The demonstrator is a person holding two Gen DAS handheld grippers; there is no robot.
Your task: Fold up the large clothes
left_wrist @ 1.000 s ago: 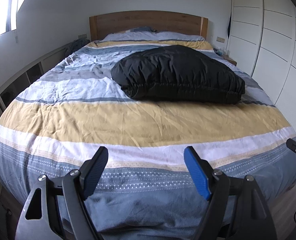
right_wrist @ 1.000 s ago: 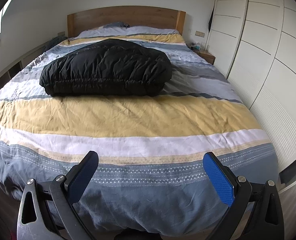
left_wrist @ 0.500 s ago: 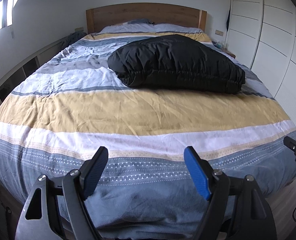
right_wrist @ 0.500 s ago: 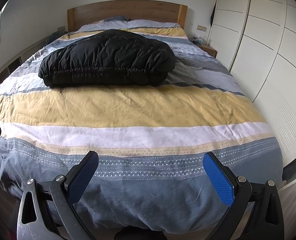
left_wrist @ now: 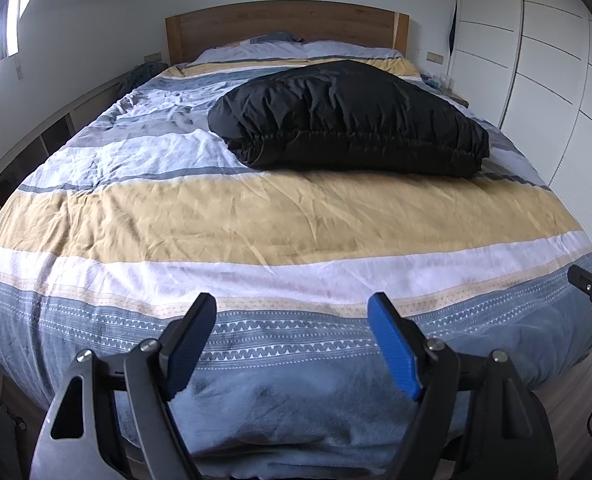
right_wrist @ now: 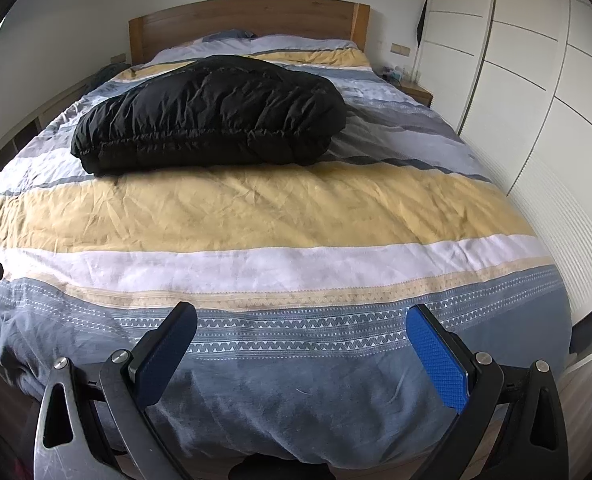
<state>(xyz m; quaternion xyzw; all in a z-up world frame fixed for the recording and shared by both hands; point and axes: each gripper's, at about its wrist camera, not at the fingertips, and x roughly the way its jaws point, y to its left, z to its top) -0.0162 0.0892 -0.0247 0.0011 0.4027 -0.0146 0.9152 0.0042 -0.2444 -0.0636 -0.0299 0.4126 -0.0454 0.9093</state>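
Centrally, a striped duvet (left_wrist: 224, 216) covers the bed, wardrobe (right_wrist: 536, 80) alongside.

Each handheld tool, the left gripper (left_wrist: 292, 312) and the right gripper (right_wrist: 302, 326), has black angular finger arms with silver screw heads, grey triangular cut-out side plates, and textured blue rectangular pads (right_wrist: 438, 364).
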